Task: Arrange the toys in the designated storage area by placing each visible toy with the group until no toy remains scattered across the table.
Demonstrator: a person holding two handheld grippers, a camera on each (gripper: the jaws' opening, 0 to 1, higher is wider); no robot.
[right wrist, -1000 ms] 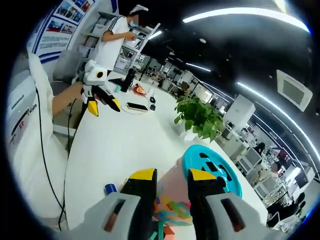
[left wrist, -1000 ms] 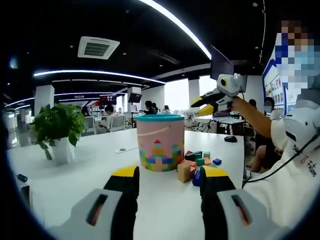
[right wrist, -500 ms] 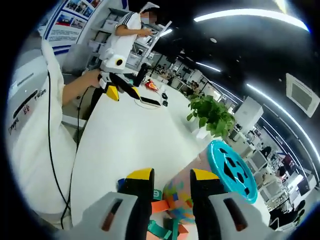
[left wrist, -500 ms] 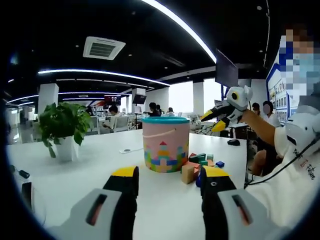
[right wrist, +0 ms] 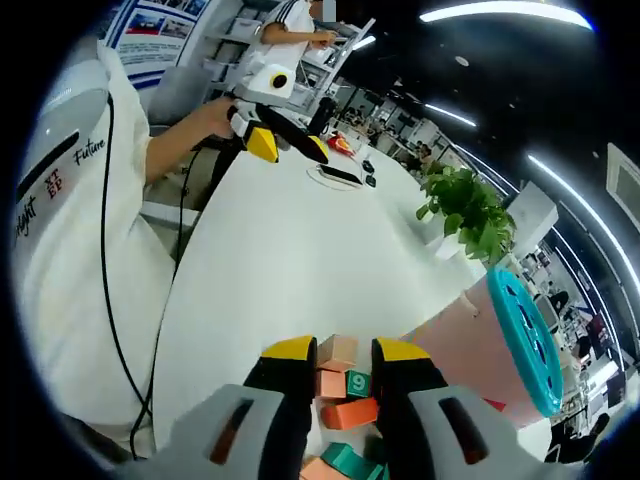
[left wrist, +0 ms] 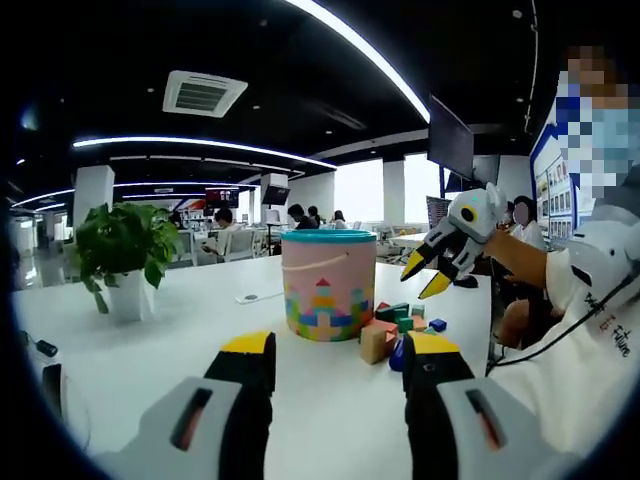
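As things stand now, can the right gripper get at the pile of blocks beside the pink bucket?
Probably yes. The right gripper hangs open just above the blocks, with only air between its tips and them. The pink bucket stands to one side, not in the path.

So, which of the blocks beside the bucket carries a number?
The green block, between the right gripper's yellow tips; it shows a white 9, while the orange blocks around it look plain.
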